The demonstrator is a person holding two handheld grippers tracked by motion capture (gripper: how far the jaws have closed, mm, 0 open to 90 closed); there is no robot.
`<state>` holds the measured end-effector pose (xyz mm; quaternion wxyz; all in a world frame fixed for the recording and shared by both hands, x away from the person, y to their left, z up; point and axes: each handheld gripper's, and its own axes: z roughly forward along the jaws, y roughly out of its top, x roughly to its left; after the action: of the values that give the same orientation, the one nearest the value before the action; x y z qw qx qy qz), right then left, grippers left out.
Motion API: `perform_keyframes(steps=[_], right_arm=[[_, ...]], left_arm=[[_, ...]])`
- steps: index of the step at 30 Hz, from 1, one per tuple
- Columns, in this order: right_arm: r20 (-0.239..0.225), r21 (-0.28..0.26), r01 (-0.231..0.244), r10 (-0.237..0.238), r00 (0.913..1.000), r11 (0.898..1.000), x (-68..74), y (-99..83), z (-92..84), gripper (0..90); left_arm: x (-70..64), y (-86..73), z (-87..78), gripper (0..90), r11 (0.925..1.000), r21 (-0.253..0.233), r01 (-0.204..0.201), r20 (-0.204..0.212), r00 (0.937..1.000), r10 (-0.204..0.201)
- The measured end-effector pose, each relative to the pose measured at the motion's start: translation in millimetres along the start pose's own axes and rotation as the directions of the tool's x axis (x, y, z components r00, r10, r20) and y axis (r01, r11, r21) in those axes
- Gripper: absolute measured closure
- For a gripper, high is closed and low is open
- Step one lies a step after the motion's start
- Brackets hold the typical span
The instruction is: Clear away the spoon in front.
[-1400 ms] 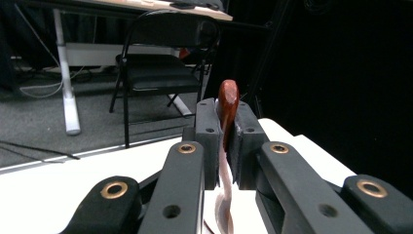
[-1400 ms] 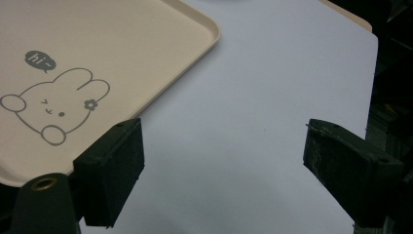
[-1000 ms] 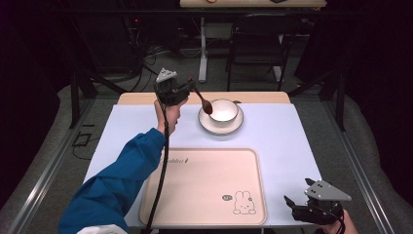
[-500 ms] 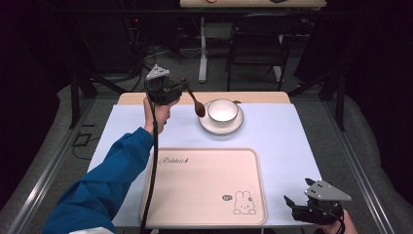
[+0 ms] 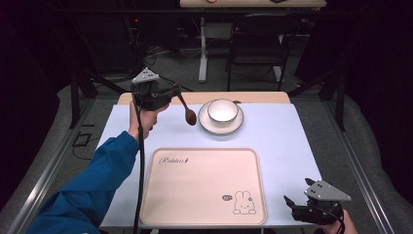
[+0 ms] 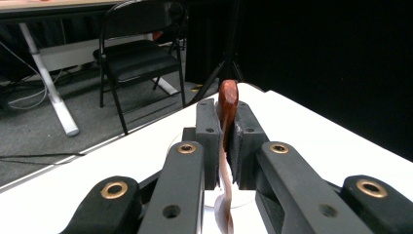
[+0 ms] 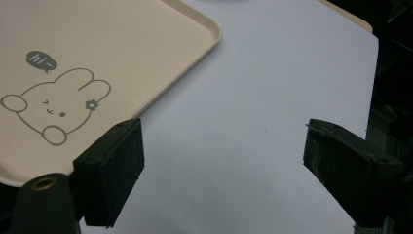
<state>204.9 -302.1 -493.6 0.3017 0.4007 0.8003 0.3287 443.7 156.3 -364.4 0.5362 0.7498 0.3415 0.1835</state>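
Left gripper (image 5: pixel 171 92) raised over the far left part of the table (image 5: pixel 292 141), jaws clamped on the handle of a brown spoon (image 5: pixel 186 109); spoon slanting down and to the right, dark bowl end hanging just left of the saucer (image 5: pixel 209 126), apart from it and above the white surface; in the left gripper view the same spoon (image 6: pixel 227 105) pinched between the two black pads, reddish-brown end poking out past the jaw tips, pale handle running back down between them. White bowl (image 5: pixel 223 110) seated on the saucer at the far middle of the table, near the back edge. Beige tray (image 5: pixel 204 187) lying flat in the near middle, well apart from the bowl, a cartoon rabbit (image 5: pixel 244 203) printed at its near right corner; rabbit (image 7: pixel 51 109) and small "hi~" bubble also seen in the right gripper view, on the tray (image 7: pixel 146 48). Right gripper (image 5: pixel 293 204) low at the near right corner of the table, just right of the tray, jaws wide apart and holding nothing, bare white surface between them (image 7: pixel 219 146). Blue sleeve (image 5: pixel 97 180) reaching in from the lower left to the left gripper. Dark chair (image 5: pixel 258 44) behind the table on grey floor.
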Motion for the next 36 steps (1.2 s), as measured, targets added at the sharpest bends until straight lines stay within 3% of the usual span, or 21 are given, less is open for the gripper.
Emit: perform_keyframes(steps=[21,30,36], right_arm=[[0.0,0.002,-0.005,0.005,1.0,1.0,0.2,0.2,0.5,14.3],[0.001,0.001,-0.003,0.003,1.0,1.0,0.2,0.3,0.5,14.3],[0.001,0.001,-0.001,0.001,1.0,1.0,0.1,0.3,0.4,14.3]], left_arm=[[-15.2,-15.6,-48.1,84.4,0.9908,0.121,-0.06,0.087,0.995,0.05],[-21.1,-25.3,-58.7,84.4,0.9781,0.189,-0.087,0.118,0.9908,0.066],[-24.7,-31.3,-65.8,84.4,0.9694,0.232,-0.081,0.118,0.9915,0.055]])
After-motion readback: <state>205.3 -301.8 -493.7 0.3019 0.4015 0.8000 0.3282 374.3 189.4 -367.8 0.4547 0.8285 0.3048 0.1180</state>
